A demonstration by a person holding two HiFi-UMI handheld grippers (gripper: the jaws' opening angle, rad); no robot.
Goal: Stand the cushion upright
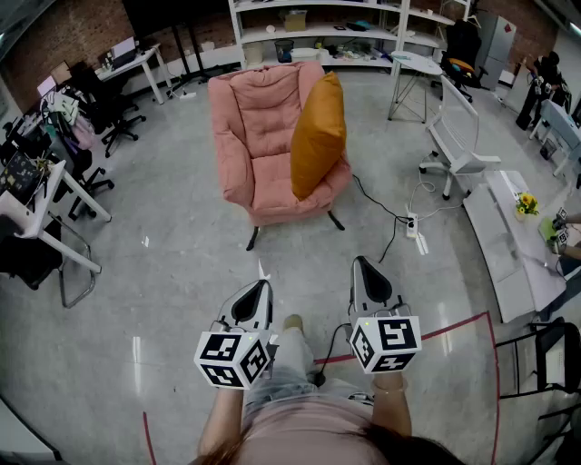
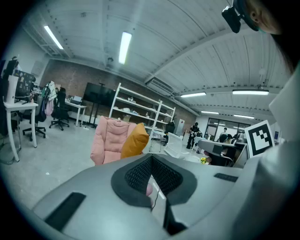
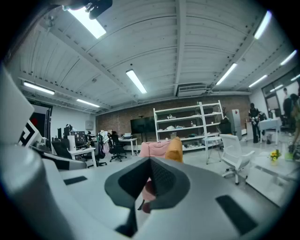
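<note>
A mustard-orange fabric cushion (image 1: 318,136) stands on its edge on the seat of a pink padded armchair (image 1: 259,127). It leans against the arm at the head view's right, and its top corner reaches about as high as the backrest. The armchair sits on a grey polished floor (image 1: 163,254) in an open office, well apart from the person and both claws.

The left claw (image 1: 261,277) and the right claw (image 1: 363,268) are held side by side low in the head view, just in front of the person's body, each with its marker cube nearest the camera. Both point roughly towards the armchair. In the left gripper view the left claw (image 2: 152,161) has its dark ribbed pads pressed together with nothing between them; the cushion (image 2: 134,140) and armchair (image 2: 108,140) show far beyond. In the right gripper view the right claw (image 3: 151,164) is likewise closed and empty, with the cushion (image 3: 175,149) in the distance.

Behind the armchair stands a white open shelving unit (image 1: 318,27), and to its right a white office chair (image 1: 458,145). A white power strip (image 1: 411,224) lies on the floor near the armchair's leg
</note>
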